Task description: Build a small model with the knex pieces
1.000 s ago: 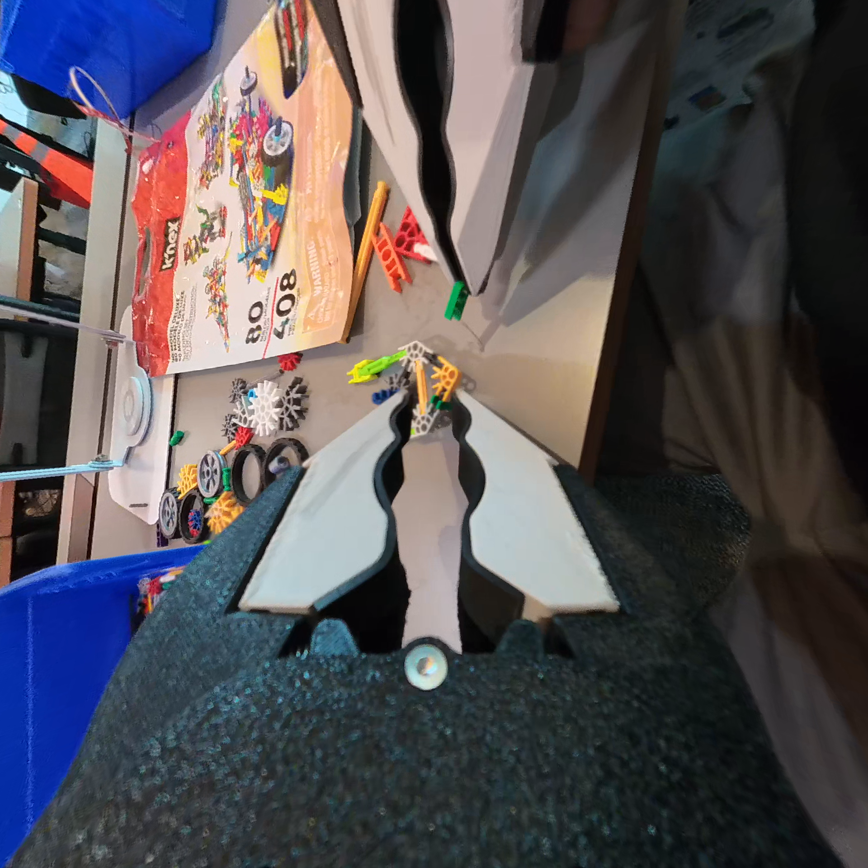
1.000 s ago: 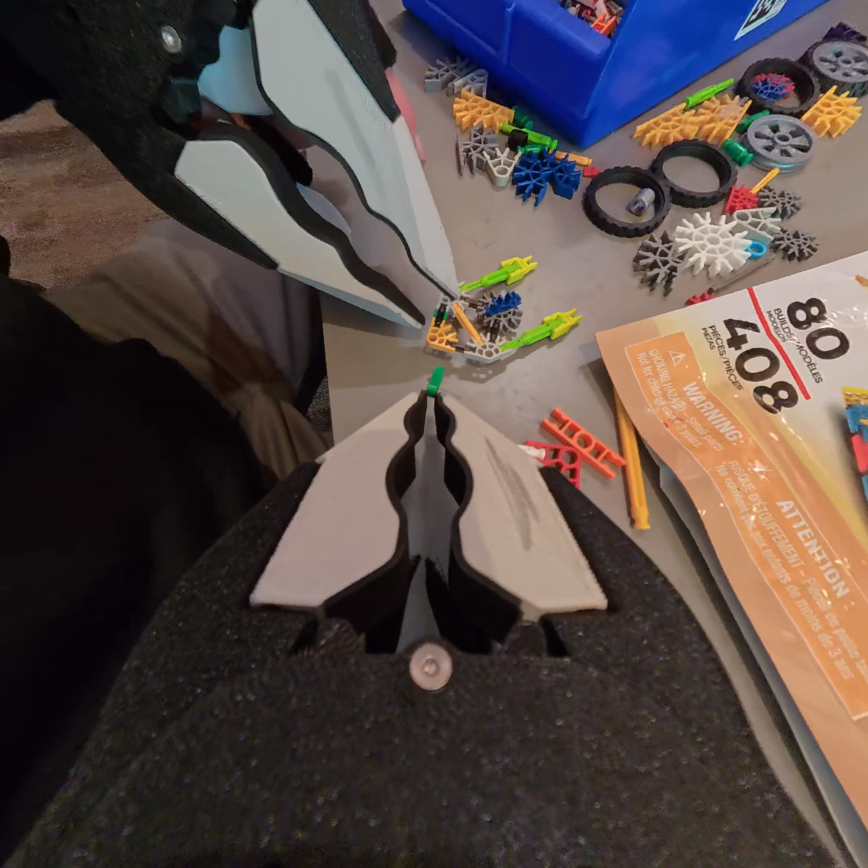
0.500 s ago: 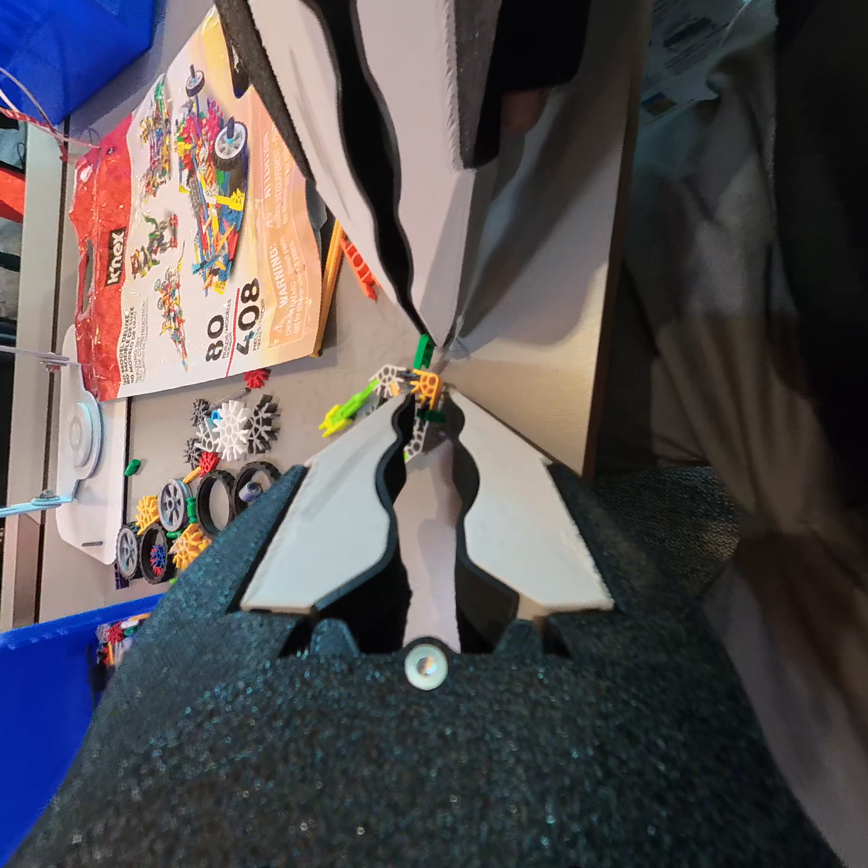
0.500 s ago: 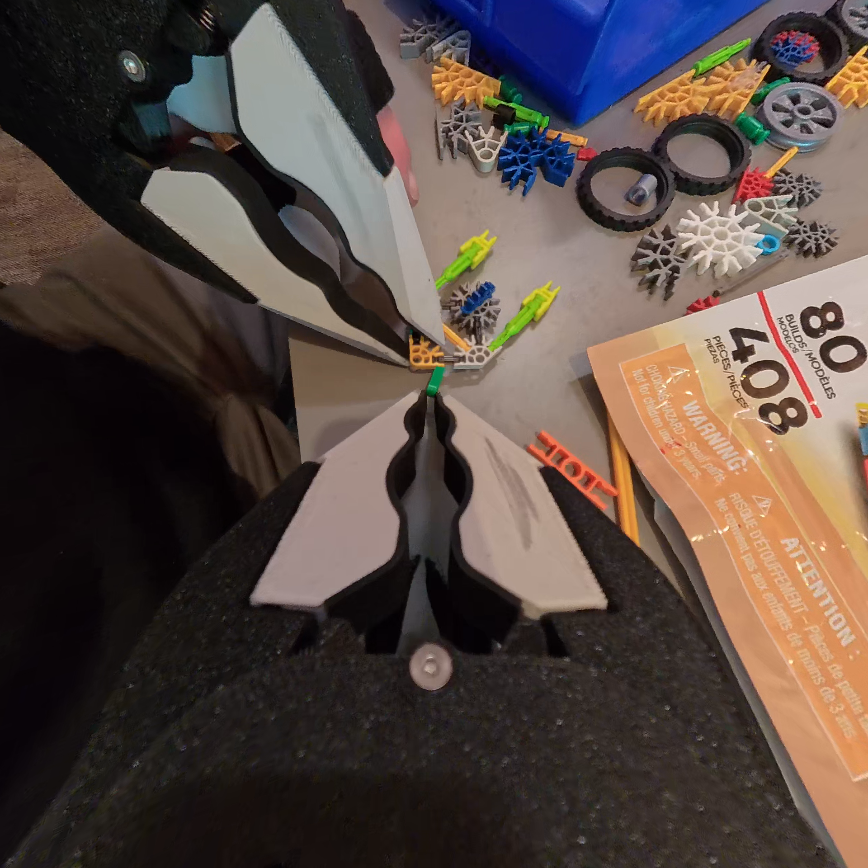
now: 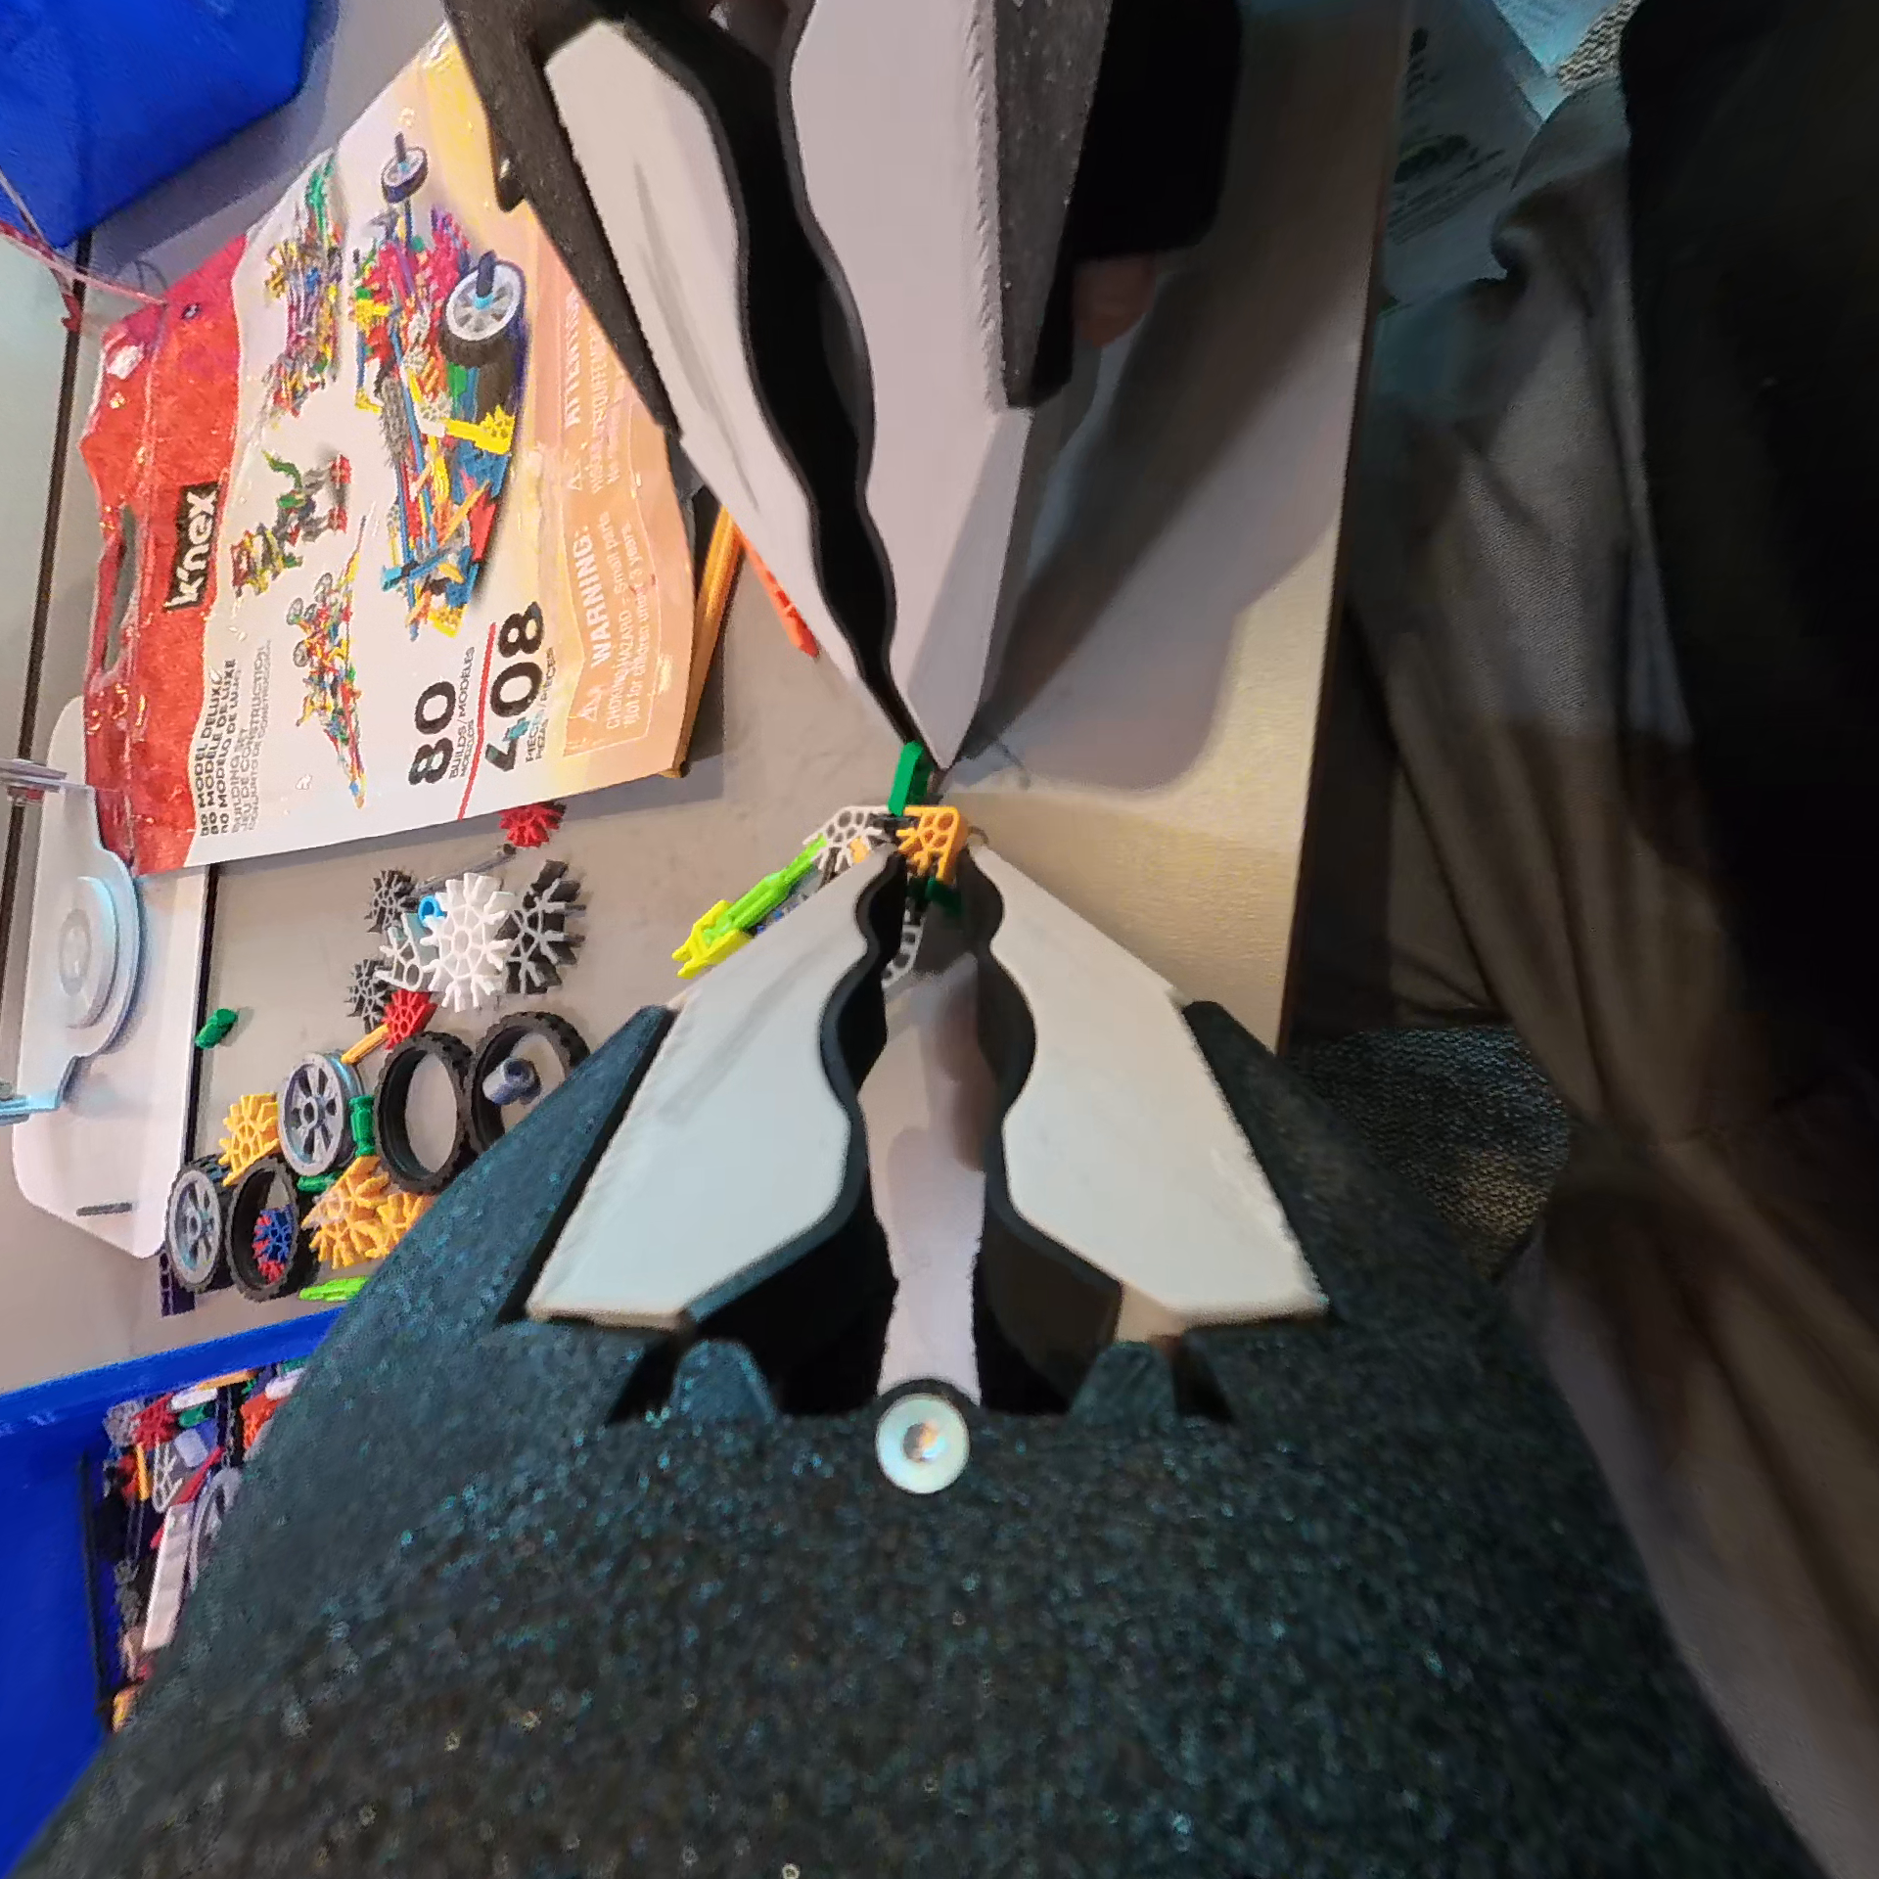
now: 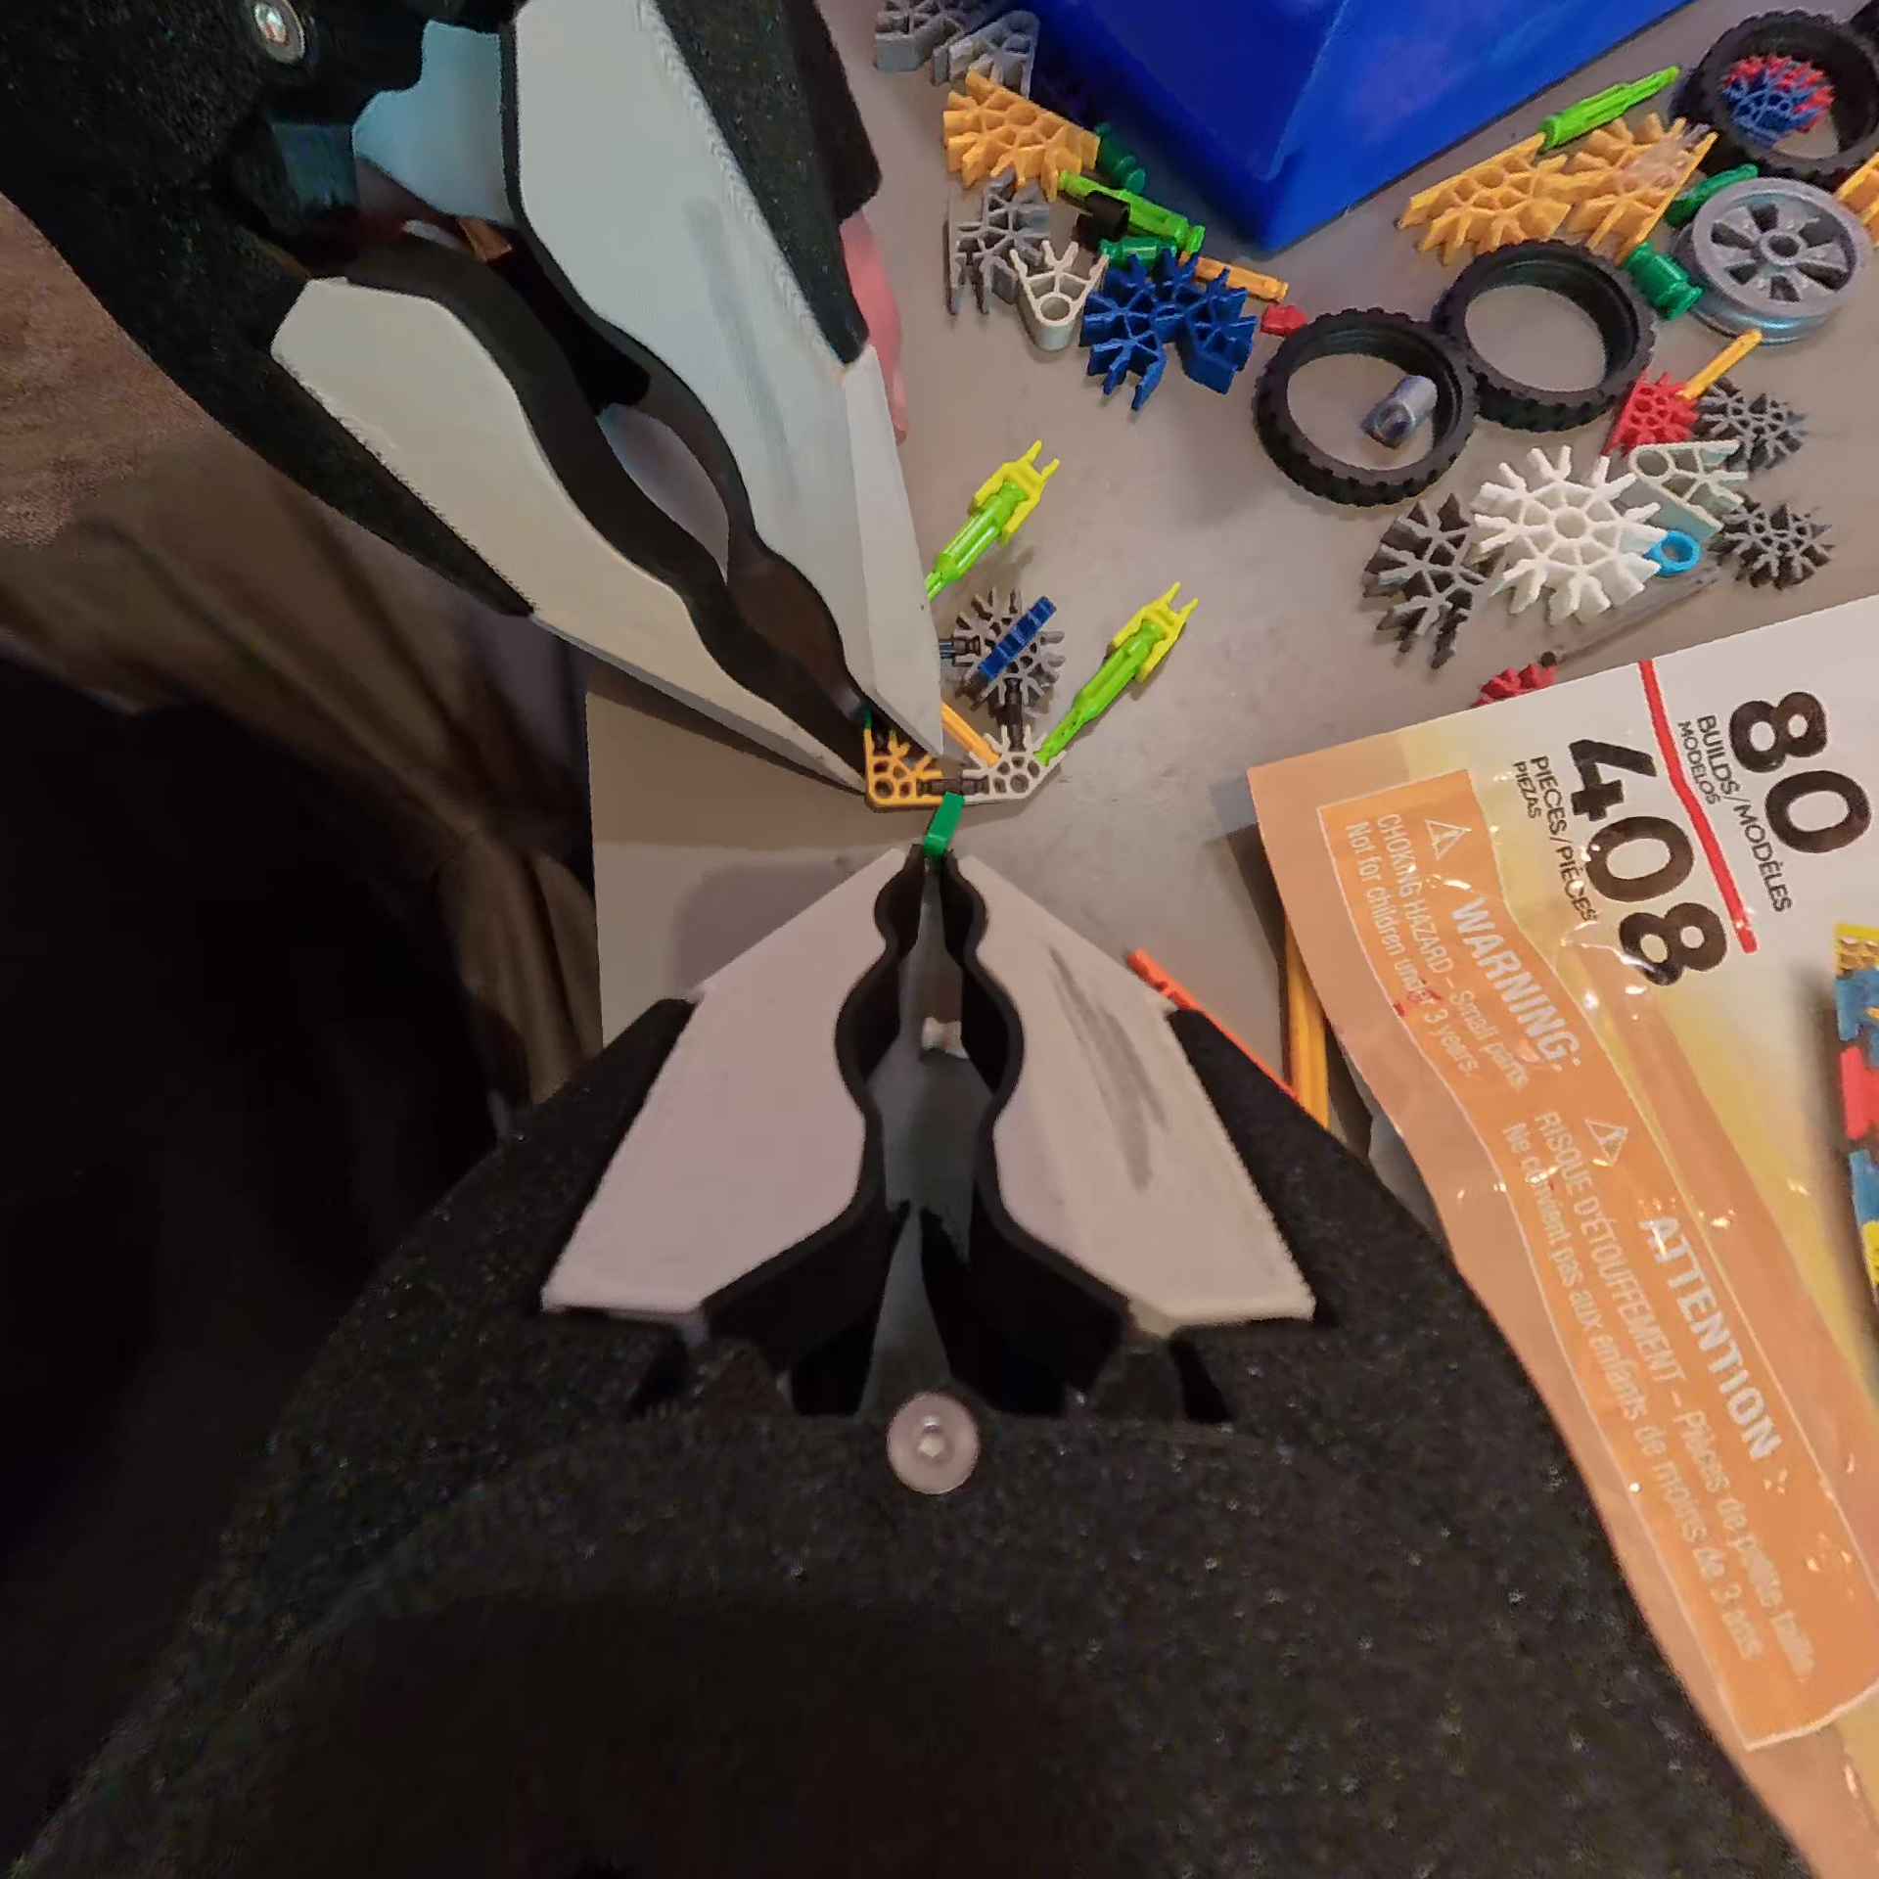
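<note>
My left gripper (image 5: 930,864) is shut on a small toy assembly, gripping it at its yellow corner connector (image 5: 933,836). The assembly also has a grey-white connector (image 5: 852,834) and lime green rods (image 5: 747,910). My right gripper (image 6: 930,859) is shut on a short dark green rod (image 6: 942,822). The rod's free end touches the joint between the yellow connector (image 6: 897,773) and the grey-white connector (image 6: 1007,770). The two grippers meet tip to tip near the table's edge. In the left wrist view the right gripper (image 5: 920,758) comes in from above with the green rod (image 5: 908,775).
A printed parts bag (image 6: 1627,1118) lies on the right, with orange rods (image 6: 1307,1027) beside it. A blue bin (image 6: 1322,102) stands at the back. Black tyres (image 6: 1362,407), grey wheels, a white snowflake connector (image 6: 1566,534) and blue and yellow connectors lie scattered behind. The table edge (image 6: 595,915) is on the left. Only a small space, under 4 cm, lies between the two pairs of fingers.
My right gripper has brought the green rod forward until it touches the assembly. My left gripper has drawn the assembly nearer the table edge and turned it slightly.
</note>
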### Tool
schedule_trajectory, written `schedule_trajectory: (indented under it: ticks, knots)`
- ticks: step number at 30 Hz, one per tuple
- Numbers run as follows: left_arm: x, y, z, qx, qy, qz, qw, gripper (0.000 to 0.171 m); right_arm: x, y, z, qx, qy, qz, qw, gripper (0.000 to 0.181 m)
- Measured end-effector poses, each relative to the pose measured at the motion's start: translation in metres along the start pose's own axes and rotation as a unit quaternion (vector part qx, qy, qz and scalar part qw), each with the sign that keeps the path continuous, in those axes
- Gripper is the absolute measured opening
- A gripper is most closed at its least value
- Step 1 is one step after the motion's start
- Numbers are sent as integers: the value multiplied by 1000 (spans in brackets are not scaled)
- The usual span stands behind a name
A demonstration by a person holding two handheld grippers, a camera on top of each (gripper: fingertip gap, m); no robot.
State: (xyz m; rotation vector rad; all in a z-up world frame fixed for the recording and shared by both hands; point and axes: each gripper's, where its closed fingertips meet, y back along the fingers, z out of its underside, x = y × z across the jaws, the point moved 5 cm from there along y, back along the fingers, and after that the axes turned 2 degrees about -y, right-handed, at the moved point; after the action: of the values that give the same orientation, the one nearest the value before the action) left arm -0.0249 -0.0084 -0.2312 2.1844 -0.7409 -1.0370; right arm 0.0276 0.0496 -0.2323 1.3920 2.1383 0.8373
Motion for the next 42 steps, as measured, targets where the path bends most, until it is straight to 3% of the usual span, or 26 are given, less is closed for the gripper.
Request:
schedule_trajectory:
  ticks: [23,29,42]
  knots:
    - [-5,-2,3,42,18,55,997,8,12,-1,-2,-26,81,-100,991,1]
    - [-7,-2,4,54,23,67,996,8,15,-2,-5,-49,65,-135,987,2]
    - [-8,-4,5,80,43,93,992,8,15,-3,-6,-70,84,-146,983,3]
